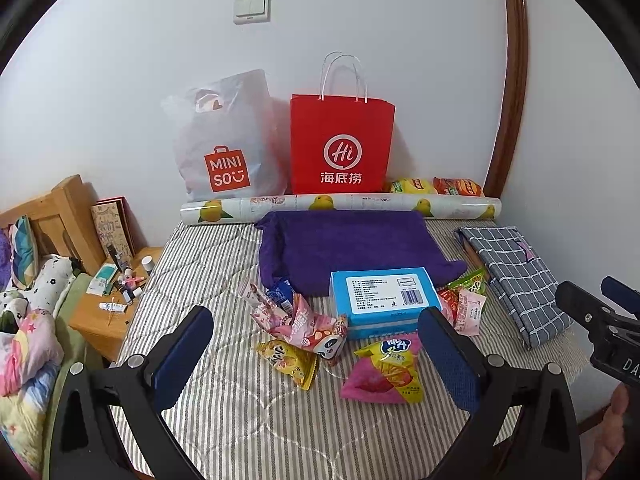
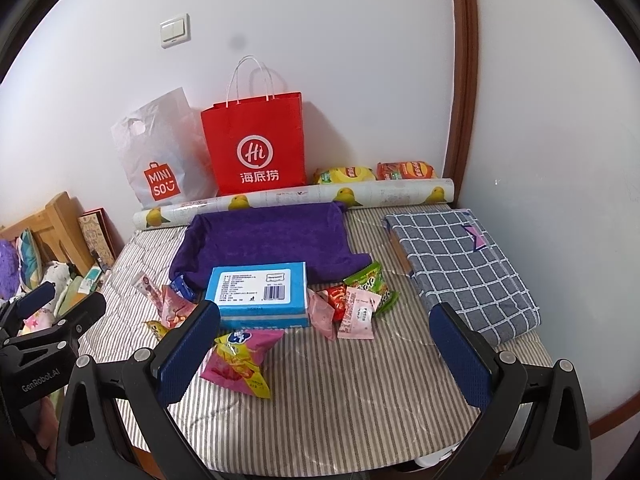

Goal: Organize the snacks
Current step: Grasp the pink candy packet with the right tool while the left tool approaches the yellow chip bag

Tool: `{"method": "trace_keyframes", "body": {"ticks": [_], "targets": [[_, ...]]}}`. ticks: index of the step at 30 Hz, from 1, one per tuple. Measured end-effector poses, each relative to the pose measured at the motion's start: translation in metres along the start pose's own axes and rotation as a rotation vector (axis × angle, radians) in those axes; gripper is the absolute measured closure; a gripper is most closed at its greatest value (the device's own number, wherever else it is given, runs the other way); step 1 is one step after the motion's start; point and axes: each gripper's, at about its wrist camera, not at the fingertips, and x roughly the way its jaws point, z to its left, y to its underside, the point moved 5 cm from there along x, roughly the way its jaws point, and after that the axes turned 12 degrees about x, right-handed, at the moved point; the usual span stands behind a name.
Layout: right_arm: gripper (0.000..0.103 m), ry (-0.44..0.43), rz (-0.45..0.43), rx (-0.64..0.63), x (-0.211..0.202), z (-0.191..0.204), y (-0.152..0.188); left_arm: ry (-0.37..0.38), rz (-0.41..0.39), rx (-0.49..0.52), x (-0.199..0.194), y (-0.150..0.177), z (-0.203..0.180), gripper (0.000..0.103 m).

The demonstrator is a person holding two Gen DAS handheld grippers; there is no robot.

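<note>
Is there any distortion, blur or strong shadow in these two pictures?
Left wrist view: fisheye bends the brown wooden door frame into an arc; corners are black. Right wrist view: same bending, plus a faint grey smudge on the white wall, possibly lens dirt. Both show soft, even light; the red paper bag is sharp.

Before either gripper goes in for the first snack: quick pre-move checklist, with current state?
1. Left gripper open and empty: ok, jaws wide apart, nothing between them.
2. Right gripper open and empty: ok, same.
3. Nearest target free to grab: ok, the pink-and-yellow snack bag lies alone on the striped mattress, in front of the blue box.
4. Other snacks separable: not ok, packets crowd together on both sides of the box; some overlap.
5. Red paper bag ready to receive: cannot tell, it stands upright against the wall but its mouth is not visible from here.
6. Grippers apart from each other: ok.
</note>
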Motion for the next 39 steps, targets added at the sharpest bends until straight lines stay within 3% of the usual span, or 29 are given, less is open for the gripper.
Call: {"method": "trace_keyframes", "body": {"ticks": [14, 22, 32, 39], "targets": [[0.001, 0.029, 0.055, -0.001, 0.056, -0.026, -0.002, -0.008, 0.077, -0.042, 0.055, 0.006, 0.029, 0.0], [0.016, 0.058, 0.153, 0.044, 0.113, -0.064, 0.013, -0.044, 0.159, -0.061, 0.097, 0.022, 0.045, 0.0], [0.017, 0.044, 0.257, 0.092, 0.189, -0.081, 0.039, -0.044, 0.238, -0.106, 0.141, 0.04, 0.063, 0.0], [0.025, 0.04, 0.306, 0.149, 0.23, -0.089, 0.042, -0.057, 0.256, -0.121, 0.156, 0.038, 0.075, 0.0]]}}
